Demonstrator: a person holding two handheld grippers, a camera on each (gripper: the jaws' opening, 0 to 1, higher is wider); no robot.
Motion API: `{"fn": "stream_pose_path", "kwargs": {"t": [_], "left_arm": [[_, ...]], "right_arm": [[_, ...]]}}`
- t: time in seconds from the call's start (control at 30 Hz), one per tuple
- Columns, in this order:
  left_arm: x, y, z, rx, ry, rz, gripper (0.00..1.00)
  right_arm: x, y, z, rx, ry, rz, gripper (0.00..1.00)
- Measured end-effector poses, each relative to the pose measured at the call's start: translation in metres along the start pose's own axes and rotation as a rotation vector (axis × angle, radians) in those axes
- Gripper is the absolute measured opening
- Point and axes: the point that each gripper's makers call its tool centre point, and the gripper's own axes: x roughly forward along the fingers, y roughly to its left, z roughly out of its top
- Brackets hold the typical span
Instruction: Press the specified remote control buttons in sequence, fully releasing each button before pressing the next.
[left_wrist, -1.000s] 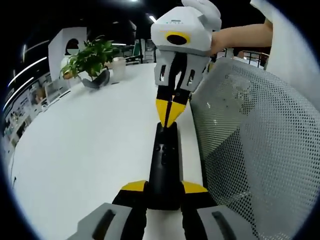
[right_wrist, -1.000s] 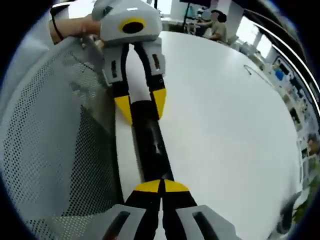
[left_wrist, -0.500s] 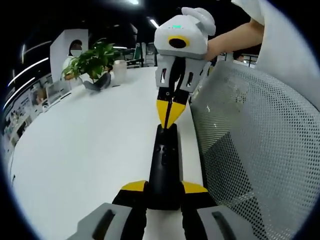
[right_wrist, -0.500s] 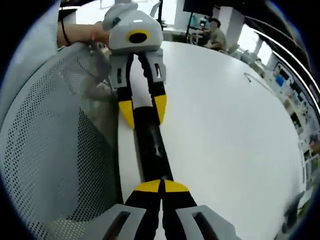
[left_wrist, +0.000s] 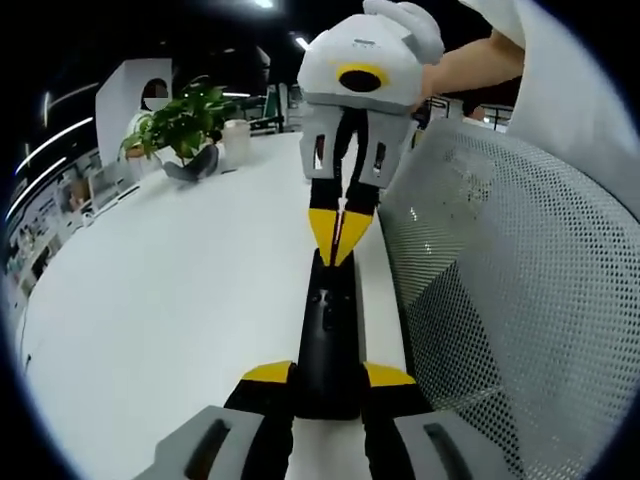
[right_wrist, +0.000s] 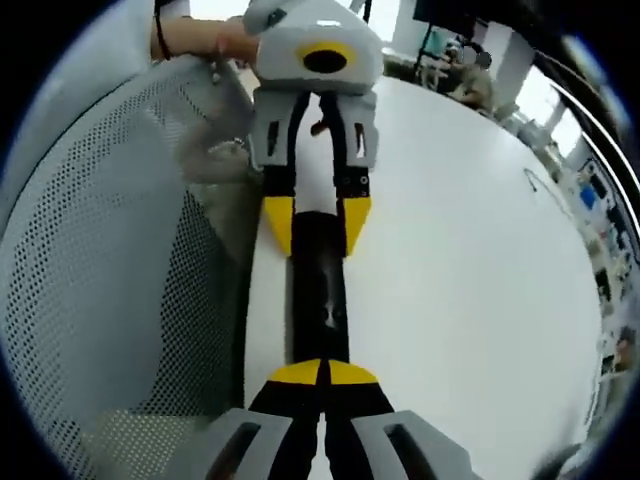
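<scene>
A long black remote lies on the white table along its edge. My left gripper is shut on the remote's near end, one yellow-tipped jaw on each side. My right gripper comes down from above with its jaws together, tips at the remote's far end; whether they touch I cannot tell. In the right gripper view, the remote runs straight up from my shut right gripper to the left gripper clamped on its other end. Small buttons show on the remote's top face.
A grey mesh chair back stands close against the table edge beside the remote, and its mesh also appears on the left of the right gripper view. A potted plant stands at the table's far side. Seated people are beyond the table.
The right gripper has swung, so the remote now runs straight up its view. Its tips have dropped slightly toward the remote's end. The left gripper's hold is unchanged.
</scene>
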Motion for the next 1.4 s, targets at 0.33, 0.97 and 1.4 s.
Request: {"fn": "stream_pose_path", "kwargs": {"t": [0.33,0.97,1.4], "left_arm": [[0.001,0.0,0.0,-0.005,0.001,-0.002,0.25],[-0.001,0.001,-0.003,-0.007,-0.014,-0.002,0.25],[-0.002,0.0,-0.004,-0.008,-0.021,-0.004,0.25]], "right_arm": [[0.003,0.0,-0.001,-0.029,0.061,0.038,0.0],[0.001,-0.003,0.006,0.247,-0.271,-0.024,0.0],[0.002,0.003,0.009,0.079,-0.189,-0.048,0.05]]}}
